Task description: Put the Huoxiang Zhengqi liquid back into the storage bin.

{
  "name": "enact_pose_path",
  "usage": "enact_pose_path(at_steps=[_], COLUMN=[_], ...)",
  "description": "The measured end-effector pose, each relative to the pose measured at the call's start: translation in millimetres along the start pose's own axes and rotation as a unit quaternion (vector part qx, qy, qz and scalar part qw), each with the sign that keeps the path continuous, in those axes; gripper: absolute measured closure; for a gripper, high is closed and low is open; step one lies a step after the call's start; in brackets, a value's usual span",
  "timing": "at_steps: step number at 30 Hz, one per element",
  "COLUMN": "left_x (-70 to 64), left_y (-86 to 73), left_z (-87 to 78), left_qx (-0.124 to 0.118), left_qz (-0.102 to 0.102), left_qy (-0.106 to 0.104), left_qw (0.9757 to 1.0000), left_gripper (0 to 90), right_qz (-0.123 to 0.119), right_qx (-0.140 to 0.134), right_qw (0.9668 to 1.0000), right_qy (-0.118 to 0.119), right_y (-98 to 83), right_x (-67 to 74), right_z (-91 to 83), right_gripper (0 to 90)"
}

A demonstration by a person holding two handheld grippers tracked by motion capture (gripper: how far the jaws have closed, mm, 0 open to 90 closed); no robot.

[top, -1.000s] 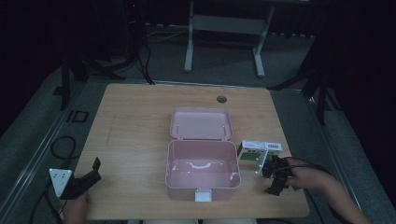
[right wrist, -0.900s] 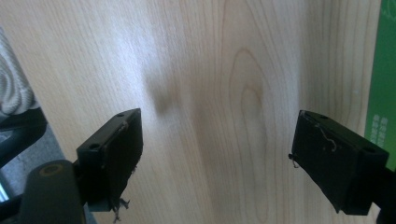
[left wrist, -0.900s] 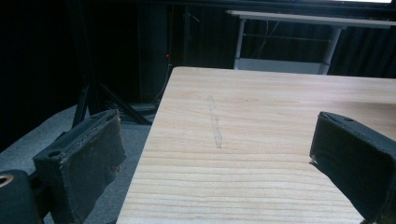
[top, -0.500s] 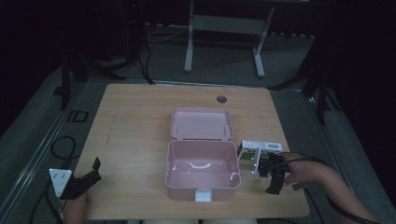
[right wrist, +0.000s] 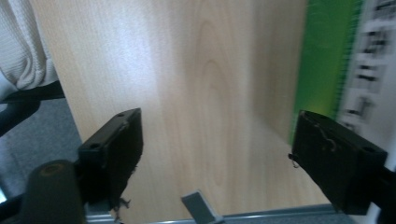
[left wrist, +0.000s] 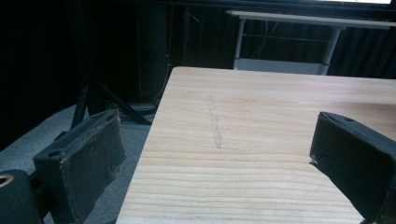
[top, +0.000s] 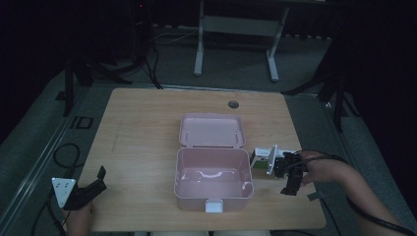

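Observation:
An open pink lunch box point(top: 215, 198) stands mid-table, its lid point(top: 212, 131) laid back and the inside bare. Just right of it a small green-and-white carton point(top: 262, 161) looks tipped up on an edge. My right gripper point(top: 285, 177) hovers beside the carton, pointing down. In the right gripper view its jaws point(right wrist: 219, 154) stand wide and have just been closing a little, with bare wood between them and the carton point(right wrist: 327, 56) beyond the right jaw. My left gripper point(top: 96, 184) rests open at the table's near left corner, with nothing between its fingers point(left wrist: 219, 158).
The wooden table point(top: 142, 132) has a round cable hole point(top: 233, 104) at the back. A small grey tag point(top: 314, 195) lies near the front right edge. Cables point(top: 64, 152) run on the floor at the left, and a desk frame point(top: 236, 29) stands behind.
The right gripper has risen slightly. The carton lay flat before and now looks tipped up and a little nearer the pink box. The left gripper has stayed put.

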State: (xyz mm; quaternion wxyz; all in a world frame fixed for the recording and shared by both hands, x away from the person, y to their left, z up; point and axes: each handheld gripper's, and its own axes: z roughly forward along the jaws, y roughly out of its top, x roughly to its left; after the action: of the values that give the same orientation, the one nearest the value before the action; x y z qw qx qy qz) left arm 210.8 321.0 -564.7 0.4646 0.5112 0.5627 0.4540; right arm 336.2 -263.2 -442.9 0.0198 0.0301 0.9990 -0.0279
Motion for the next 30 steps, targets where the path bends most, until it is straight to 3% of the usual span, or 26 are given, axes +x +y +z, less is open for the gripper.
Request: enact_pose_path(at_steps=[13, 30], left_x=[0.1, -0.5], left_y=[0.1, 0.1], left_z=[0.1, 0.3], left_qx=[0.001, 0.001], left_qz=[0.0, 0.003], left_qy=[-0.001, -0.004], left_qw=[1.0, 1.0], left_gripper=[3.0, 2.9], right_qz=[0.006, 0.0], right_qx=[-0.026, -0.013], right_qw=[0.9995, 0.9998], right_qy=[-0.019, -0.016], right_y=[-3.9, 5.0], right_x=[-33.4, -72.3], right_z=[-32.6, -15.2], right_gripper=[23.6, 33.9])
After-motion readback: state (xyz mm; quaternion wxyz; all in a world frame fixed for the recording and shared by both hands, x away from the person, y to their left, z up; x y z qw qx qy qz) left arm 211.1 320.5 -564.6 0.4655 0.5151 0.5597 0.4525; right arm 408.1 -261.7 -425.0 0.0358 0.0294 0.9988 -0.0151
